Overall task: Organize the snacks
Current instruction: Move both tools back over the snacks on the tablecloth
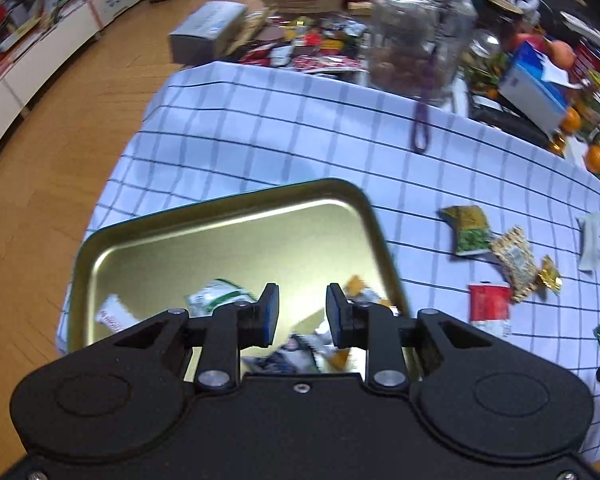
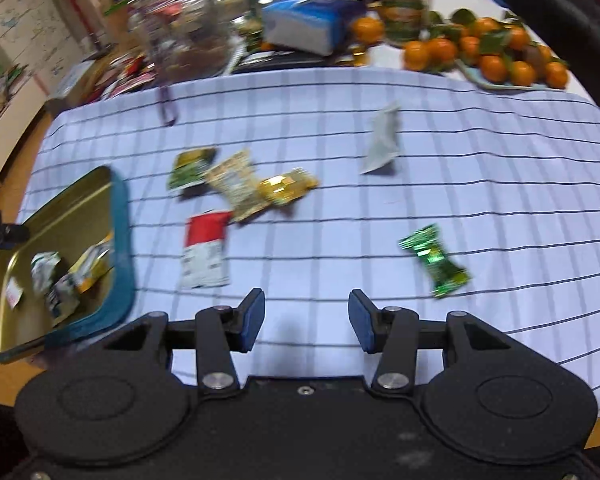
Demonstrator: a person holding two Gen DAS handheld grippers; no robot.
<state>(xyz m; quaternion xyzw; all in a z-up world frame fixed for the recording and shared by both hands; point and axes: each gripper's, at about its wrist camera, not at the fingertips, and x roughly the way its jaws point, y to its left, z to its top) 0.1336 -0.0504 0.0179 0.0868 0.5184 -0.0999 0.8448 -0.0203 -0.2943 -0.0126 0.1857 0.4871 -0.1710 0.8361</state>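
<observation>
Empty left tool (image 1: pixel 302 312) over tin (image 1: pixel 228 208) — snacks inside

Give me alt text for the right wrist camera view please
The open right gripper hangs empty over a blue checked tablecloth strewn with snack packets, among them a red and white packet and a green wrapper. A gold tin at left holds several packets.

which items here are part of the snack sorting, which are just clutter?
Job:
gold tin, a few packets already inside
red-and-white packet
green foil packet
gold candy
dark green packet
tan packet
grey sachet

Clutter:
glass jar
tissue box
oranges
</observation>
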